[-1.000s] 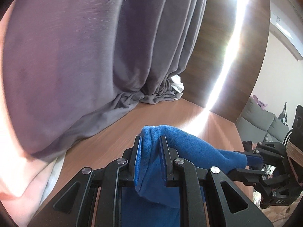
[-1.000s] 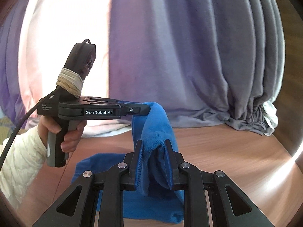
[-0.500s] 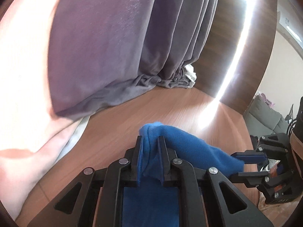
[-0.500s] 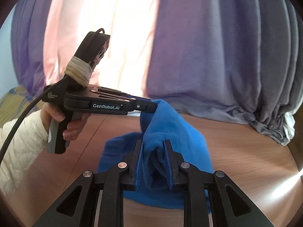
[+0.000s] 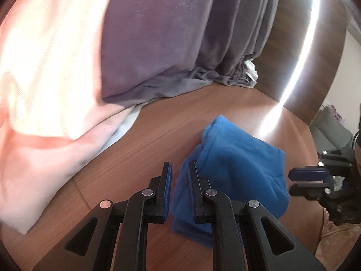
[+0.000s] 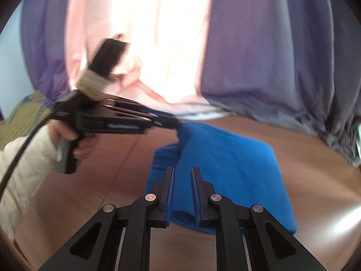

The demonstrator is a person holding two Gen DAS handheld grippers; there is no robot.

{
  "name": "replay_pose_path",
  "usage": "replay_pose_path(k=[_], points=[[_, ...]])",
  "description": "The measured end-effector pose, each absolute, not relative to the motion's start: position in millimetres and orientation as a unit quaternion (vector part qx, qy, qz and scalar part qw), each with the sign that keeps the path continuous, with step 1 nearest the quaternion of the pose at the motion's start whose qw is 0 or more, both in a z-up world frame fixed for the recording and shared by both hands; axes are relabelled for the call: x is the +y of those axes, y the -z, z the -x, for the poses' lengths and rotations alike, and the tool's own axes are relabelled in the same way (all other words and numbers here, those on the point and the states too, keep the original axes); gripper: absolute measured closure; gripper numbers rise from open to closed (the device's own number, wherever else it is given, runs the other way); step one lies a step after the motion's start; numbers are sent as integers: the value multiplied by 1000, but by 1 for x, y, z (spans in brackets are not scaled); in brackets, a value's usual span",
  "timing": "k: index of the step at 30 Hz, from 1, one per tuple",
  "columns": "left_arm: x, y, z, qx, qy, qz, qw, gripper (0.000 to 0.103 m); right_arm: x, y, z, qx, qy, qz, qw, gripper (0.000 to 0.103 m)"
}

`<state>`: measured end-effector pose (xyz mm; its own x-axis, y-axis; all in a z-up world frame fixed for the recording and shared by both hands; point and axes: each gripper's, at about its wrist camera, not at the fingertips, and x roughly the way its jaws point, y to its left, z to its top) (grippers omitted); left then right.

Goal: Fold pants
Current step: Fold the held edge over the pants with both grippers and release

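The blue pants (image 5: pixel 237 164) lie folded in a bundle on the wooden table (image 5: pixel 146 140). My left gripper (image 5: pixel 180 169) stands open at the bundle's left edge, with cloth still lying between its jaws. In the right wrist view the pants (image 6: pixel 225 162) lie flat, and my right gripper (image 6: pixel 182 174) is open just above their near edge, holding nothing. The left gripper (image 6: pixel 171 122) shows there too, blurred, its tip at the pants' far left corner. The right gripper (image 5: pixel 309 180) shows open at the right of the left wrist view.
Grey curtains (image 5: pixel 169 45) and a pink sheer cloth (image 5: pixel 45 79) hang behind the table and drape onto its far edge. A dark wood wall panel (image 5: pixel 315 56) stands at the right. A grey sofa (image 5: pixel 334 133) lies beyond the table's right edge.
Both grippers lowered the pants' held edge onto the table and opened. The cloth now lies folded over instead of hanging raised between the jaws.
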<state>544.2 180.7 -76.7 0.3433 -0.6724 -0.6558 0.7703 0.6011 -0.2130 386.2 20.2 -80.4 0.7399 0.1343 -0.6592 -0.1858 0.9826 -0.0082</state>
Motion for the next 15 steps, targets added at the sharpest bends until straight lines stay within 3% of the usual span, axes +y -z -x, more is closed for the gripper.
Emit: replay_pose_path(k=[4,8,10,12,15], points=[[177,72,-530,367,460,-88,804,88,10,91,-384,375,-64,-7,925,86],[166,73,-521,370,476,-149,784,86,19,98,-366,383,-107,-43,916,66],[164,71,-524,373,480,-159,778,84,27,102,-361,385,-124,-42,914,66],[162,70,-530,372,482,-170,775,74,31,108,-364,394,-126,-49,909,66],[155,67,-538,372,492,-185,765,73,29,116,-371,407,-115,-68,904,66]])
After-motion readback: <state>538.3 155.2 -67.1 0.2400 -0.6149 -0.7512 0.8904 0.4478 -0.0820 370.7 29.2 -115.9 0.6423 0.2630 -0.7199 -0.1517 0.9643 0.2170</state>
